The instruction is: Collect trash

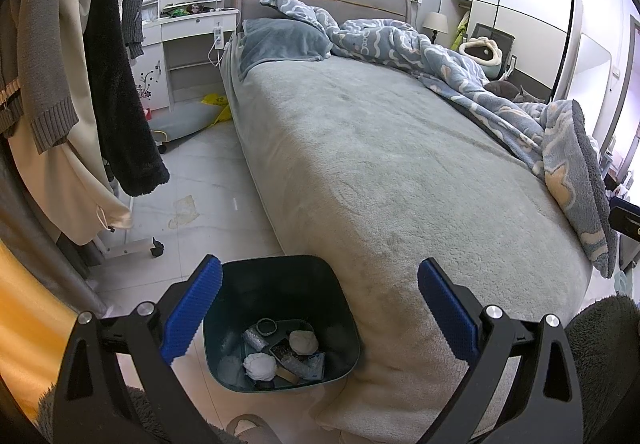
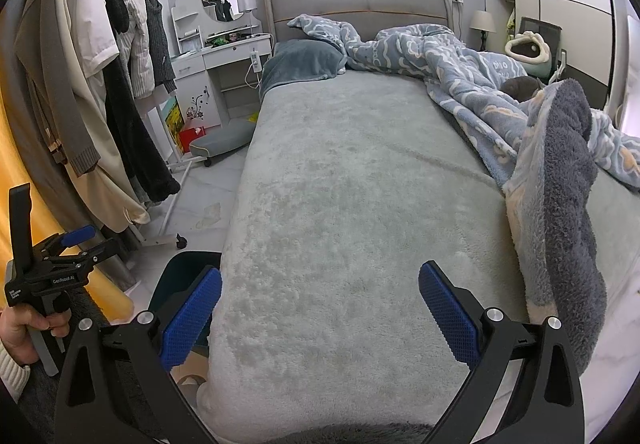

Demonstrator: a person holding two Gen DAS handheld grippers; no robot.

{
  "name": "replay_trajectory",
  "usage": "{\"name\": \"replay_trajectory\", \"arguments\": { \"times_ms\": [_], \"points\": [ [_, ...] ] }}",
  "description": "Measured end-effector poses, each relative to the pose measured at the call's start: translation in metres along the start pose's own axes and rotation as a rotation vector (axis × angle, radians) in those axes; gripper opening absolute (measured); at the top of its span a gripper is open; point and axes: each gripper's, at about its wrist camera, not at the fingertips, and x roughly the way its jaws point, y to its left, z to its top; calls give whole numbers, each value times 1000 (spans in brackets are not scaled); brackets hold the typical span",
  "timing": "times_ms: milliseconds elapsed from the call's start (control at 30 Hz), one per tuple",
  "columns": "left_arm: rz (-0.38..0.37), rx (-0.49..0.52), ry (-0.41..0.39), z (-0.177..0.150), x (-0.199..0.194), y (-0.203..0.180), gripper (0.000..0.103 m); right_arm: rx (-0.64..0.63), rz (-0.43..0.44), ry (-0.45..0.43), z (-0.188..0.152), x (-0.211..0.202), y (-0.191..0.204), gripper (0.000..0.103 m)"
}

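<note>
Left gripper [image 1: 320, 308] spread wide, empty, above bin [image 1: 344, 360] on floor beside bed [image 1: 380, 164]; bin holds trash [image 1: 280, 352]: white wads, wrappers. Right gripper [image 2: 320, 308] spread wide, empty, over bed corner. Duvet [image 2: 500, 92] bunched on far side

A pale grey-green fleece sheet [image 2: 340, 204] covers the bed; the duvet [image 2: 460, 64] is blue-grey with white cloud swirls, its underside [image 2: 568, 196] dark grey. The bin [image 1: 280, 284] is dark teal with white wads [image 1: 260, 366] inside. Gripper pads [image 1: 192, 308] are bright blue on black arms
</note>
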Motion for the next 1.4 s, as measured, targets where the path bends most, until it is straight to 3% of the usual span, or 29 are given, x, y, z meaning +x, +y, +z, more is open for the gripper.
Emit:
{"name": "replay_trajectory", "arguments": {
  "times_ms": [1400],
  "points": [
    [8, 9, 2, -3, 1, -2, 100, 4, 1, 1, 0, 0, 0, 100]
  ]
}}
